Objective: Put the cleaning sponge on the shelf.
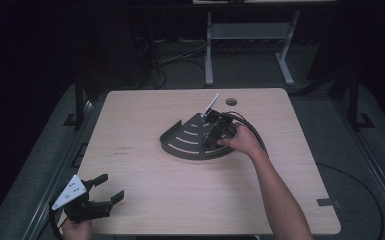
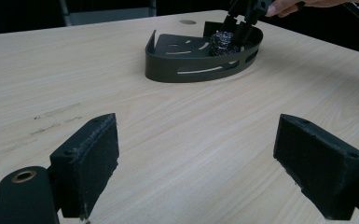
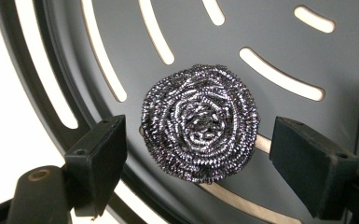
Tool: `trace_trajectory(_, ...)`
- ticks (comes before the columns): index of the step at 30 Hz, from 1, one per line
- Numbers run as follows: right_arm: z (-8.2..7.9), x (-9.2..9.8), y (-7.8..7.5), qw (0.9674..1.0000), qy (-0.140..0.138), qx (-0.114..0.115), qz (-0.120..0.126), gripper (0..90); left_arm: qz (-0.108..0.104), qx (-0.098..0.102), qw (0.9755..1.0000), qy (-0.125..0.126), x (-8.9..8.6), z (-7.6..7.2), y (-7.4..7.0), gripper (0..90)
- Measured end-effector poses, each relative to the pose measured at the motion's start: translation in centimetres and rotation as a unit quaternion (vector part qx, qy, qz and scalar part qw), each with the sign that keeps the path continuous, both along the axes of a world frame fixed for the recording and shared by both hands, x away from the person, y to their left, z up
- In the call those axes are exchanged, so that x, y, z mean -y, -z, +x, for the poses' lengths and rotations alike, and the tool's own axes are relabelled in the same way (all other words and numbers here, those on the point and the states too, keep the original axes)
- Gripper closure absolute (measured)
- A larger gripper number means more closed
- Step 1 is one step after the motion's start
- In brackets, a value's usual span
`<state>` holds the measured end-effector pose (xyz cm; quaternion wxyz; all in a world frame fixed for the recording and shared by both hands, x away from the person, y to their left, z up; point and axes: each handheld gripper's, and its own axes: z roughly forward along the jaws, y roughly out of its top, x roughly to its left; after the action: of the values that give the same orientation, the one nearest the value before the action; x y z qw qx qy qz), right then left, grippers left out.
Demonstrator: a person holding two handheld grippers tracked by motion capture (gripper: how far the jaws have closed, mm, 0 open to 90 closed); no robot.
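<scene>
A round steel-wool scourer (image 3: pixel 200 123) lies on the slotted floor of a dark grey quarter-round tray (image 3: pixel 279 51). My right gripper (image 3: pixel 198 140) points down into the tray with its jaws open on either side of the scourer, and a small gap shows at each pad. In the high view the tray (image 1: pixel 182 142) sits at the table's middle, with the right gripper (image 1: pixel 211 137) over its right part. My left gripper (image 1: pixel 111 187) rests open at the front left corner, holding nothing. From the left gripper view (image 2: pixel 198 140) the tray (image 2: pixel 191 70) and scourer (image 2: pixel 223 42) lie far ahead.
The light wooden table (image 1: pixel 145 200) has a round cable hole (image 1: pixel 231 101) near its far edge. A thin white stick (image 1: pixel 211 105) rises just behind the right gripper. A pale desk frame (image 1: pixel 250 35) stands on the floor beyond the table.
</scene>
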<state>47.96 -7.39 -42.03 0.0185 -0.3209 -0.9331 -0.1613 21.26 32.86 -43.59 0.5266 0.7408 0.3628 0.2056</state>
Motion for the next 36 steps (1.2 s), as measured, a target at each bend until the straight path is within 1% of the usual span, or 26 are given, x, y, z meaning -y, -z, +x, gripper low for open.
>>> trace_trajectory(1,-0.1,0.1,-0.3,1.0,-0.003,0.006,0.001,18.6,0.0,0.0,1.0,0.001,0.0,0.0,0.0,13.3)
trace_trajectory(6,-0.4,0.3,-0.9,0.9999,-0.003,0.011,0.004,18.3,0.0,0.0,1.0,0.001,0.1,0.0,0.0,13.3)
trace_trajectory(14,-1.3,0.5,-2.1,0.9996,-0.013,0.026,0.006,17.7,0.001,-0.001,1.0,0.002,0.1,0.0,0.0,13.3)
trace_trajectory(16,-1.4,0.5,-2.2,0.9995,-0.014,0.027,0.005,17.7,0.0,-0.001,1.0,0.002,0.1,0.0,0.0,13.3)
trace_trajectory(18,-1.6,0.6,-2.4,0.9993,-0.017,0.034,0.005,17.8,0.0,-0.001,1.0,0.002,0.1,0.0,0.0,13.3)
trace_trajectory(20,-1.9,0.7,-2.6,0.9993,-0.017,0.034,0.005,17.8,0.0,-0.002,1.0,0.001,0.1,0.0,0.0,13.3)
trace_trajectory(21,-2.1,0.8,-2.8,0.9991,-0.018,0.038,0.003,17.8,0.0,-0.002,1.0,0.001,0.1,0.0,0.0,13.3)
trace_trajectory(25,-2.4,1.0,-3.1,0.9989,-0.019,0.042,0.007,17.8,0.001,-0.002,1.0,0.002,0.1,0.0,0.0,13.3)
trace_trajectory(29,-2.8,1.3,-3.3,0.999,-0.02,0.039,0.01,17.8,0.001,-0.002,1.0,0.002,0.1,0.0,0.1,13.3)
trace_trajectory(36,-3.5,2.2,-3.5,0.9989,-0.019,0.043,0.008,17.7,0.002,-0.003,1.0,0.002,0.1,0.0,0.1,13.3)
